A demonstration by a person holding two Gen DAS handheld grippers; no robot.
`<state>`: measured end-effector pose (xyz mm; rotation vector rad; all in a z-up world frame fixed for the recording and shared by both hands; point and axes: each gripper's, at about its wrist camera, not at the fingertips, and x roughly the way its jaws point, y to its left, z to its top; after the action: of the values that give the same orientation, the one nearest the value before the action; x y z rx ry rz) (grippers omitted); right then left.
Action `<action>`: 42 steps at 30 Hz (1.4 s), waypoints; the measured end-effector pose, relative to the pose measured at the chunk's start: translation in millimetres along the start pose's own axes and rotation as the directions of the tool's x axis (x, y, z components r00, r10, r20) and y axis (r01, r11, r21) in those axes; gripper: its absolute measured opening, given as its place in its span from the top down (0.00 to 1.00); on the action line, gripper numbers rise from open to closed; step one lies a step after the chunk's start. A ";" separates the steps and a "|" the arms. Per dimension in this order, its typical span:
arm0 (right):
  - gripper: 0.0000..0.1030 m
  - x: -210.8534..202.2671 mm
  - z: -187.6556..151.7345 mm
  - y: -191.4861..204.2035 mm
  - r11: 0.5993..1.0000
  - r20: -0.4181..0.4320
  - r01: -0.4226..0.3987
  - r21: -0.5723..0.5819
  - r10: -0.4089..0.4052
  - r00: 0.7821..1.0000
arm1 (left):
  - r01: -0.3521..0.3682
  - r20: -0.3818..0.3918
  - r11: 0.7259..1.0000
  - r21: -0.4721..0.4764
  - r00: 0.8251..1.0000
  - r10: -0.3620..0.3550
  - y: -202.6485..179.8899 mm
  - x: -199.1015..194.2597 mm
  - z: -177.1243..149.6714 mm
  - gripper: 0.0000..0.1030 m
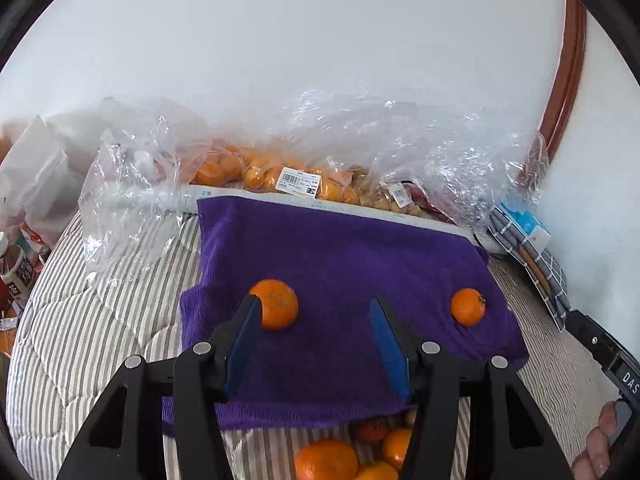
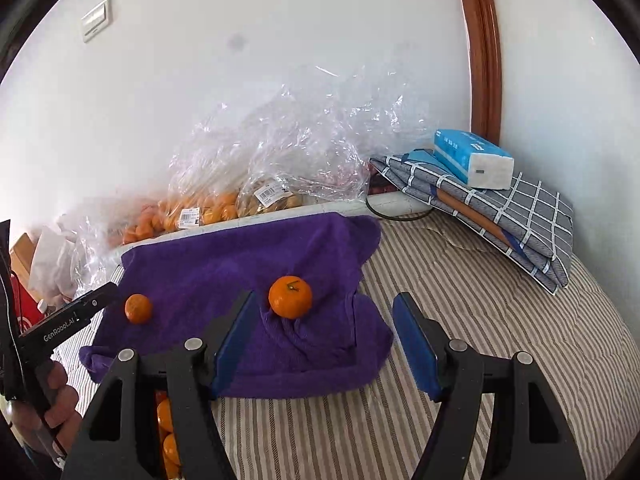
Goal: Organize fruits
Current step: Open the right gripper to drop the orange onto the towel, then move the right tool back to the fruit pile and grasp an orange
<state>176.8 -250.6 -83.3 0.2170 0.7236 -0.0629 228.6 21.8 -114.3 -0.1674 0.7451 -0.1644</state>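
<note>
Two tangerines lie on a purple towel (image 1: pixel 340 256) spread on a striped bed. In the left wrist view the left tangerine (image 1: pixel 277 304) sits just inside my left gripper's left finger; the right tangerine (image 1: pixel 467 306) lies outside its right finger. My left gripper (image 1: pixel 314 308) is open and empty. In the right wrist view the right tangerine (image 2: pixel 290 297) lies just ahead of my open, empty right gripper (image 2: pixel 326 304), near its left finger; the left tangerine (image 2: pixel 138 308) is farther left on the towel (image 2: pixel 224 264). Several loose tangerines (image 1: pixel 326 460) lie below the towel's near edge.
Clear plastic bags of tangerines (image 1: pixel 256 172) and other fruit (image 2: pixel 272 196) line the wall behind the towel. Folded checked cloth (image 2: pixel 516 216) with a blue tissue pack (image 2: pixel 472 158) sits at the right. Bottles (image 1: pixel 16 268) stand at the far left. The striped bedding (image 2: pixel 460 312) extends right.
</note>
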 end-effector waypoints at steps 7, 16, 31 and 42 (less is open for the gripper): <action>0.32 -21.2 -27.2 21.3 0.997 -0.024 -0.026 -0.066 0.025 0.999 | -0.007 -0.058 0.999 -0.032 0.998 0.005 11.5 -32.3 -30.0 0.48; 0.32 -27.3 -69.8 54.6 0.987 -0.099 -0.091 -0.130 0.079 0.992 | -0.118 -0.115 0.993 -0.030 0.987 0.114 51.0 -48.3 -67.2 0.48; 0.51 4.0 -107.5 88.3 0.961 -0.245 -0.246 -0.124 0.210 0.946 | -0.155 -0.132 0.987 -0.046 0.980 0.148 81.4 -34.1 -101.8 0.48; 0.61 28.2 -103.0 100.7 0.958 -0.300 -0.274 -0.083 0.239 0.924 | -0.106 -0.123 0.993 -0.053 0.987 0.099 85.1 -34.8 -101.5 0.46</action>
<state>144.3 -129.4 -159.4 0.2029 0.9800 0.2696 141.5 102.6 -182.5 -0.1764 0.8770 -0.0546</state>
